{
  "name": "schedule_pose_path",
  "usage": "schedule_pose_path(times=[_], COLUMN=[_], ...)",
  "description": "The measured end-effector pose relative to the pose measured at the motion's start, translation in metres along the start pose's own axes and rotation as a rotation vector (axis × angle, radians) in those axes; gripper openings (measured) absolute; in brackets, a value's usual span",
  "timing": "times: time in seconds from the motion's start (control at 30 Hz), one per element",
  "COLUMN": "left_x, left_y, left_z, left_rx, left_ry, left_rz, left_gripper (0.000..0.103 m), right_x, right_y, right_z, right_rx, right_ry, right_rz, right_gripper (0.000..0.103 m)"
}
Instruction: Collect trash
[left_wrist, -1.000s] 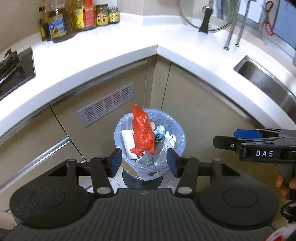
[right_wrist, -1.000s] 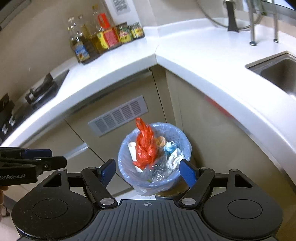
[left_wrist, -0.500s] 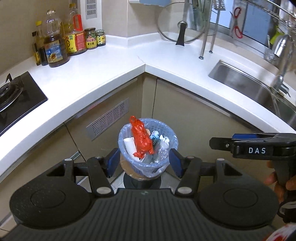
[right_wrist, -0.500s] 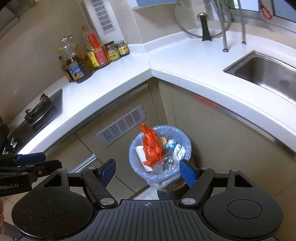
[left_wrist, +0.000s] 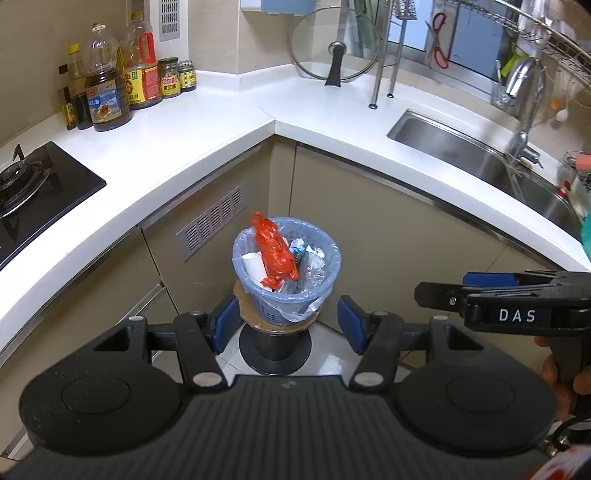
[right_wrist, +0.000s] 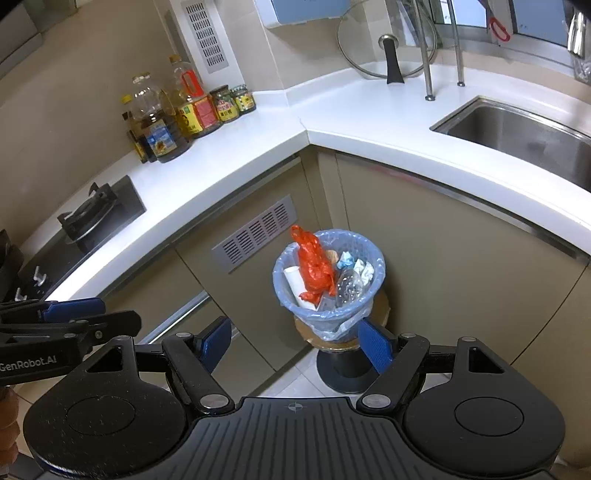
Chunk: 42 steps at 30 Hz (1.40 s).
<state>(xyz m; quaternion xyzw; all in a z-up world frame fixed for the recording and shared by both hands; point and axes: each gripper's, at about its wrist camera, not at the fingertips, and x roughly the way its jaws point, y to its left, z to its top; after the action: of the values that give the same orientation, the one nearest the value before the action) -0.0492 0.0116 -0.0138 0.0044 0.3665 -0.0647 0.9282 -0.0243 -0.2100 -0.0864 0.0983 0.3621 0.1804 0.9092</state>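
Red bag (left_wrist: 274, 251) in pale-blue liner (left_wrist: 242, 258) (white counter (left_wrist: 192, 147))

The trash bin (left_wrist: 286, 271) stood on a round stool (left_wrist: 275, 334) on the floor, before the corner of the bench (left_wrist: 221, 122). In the bin lay a crumpled bag (left_wrist: 273, 251), a paper roll (left_wrist: 253, 264) left of it and a bottle (right_wrist: 349, 284) right of it. On the bench, the oil bottles (left_wrist: 107, 92) stood far left behind the bin, the stove (left_wrist: 33, 192) left, the sink (left_wrist: 480, 158) right.
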Motion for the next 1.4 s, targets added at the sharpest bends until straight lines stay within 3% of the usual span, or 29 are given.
schedule_pose_path(times=[0.43, 1.4], left_x=[-0.014, -0.006], left_y=[-0.01, -0.012], left_z=[0.002, 0.008], left_rx=[0.015, 0.048], left_ry=[-0.033, -0.023], left_rz=[-0.027, -0.049], left_gripper=[0.06, 0.06], right_x=[-0.028, -0.032], right_y=[0.008, -0.002], right_z=[-0.005, 0.002], right_rx=[-0.029, -0.012], right_ry=[-0.041, -0.049], right_rz=[-0.002, -0.016], right_gripper=[0.076, 0.076])
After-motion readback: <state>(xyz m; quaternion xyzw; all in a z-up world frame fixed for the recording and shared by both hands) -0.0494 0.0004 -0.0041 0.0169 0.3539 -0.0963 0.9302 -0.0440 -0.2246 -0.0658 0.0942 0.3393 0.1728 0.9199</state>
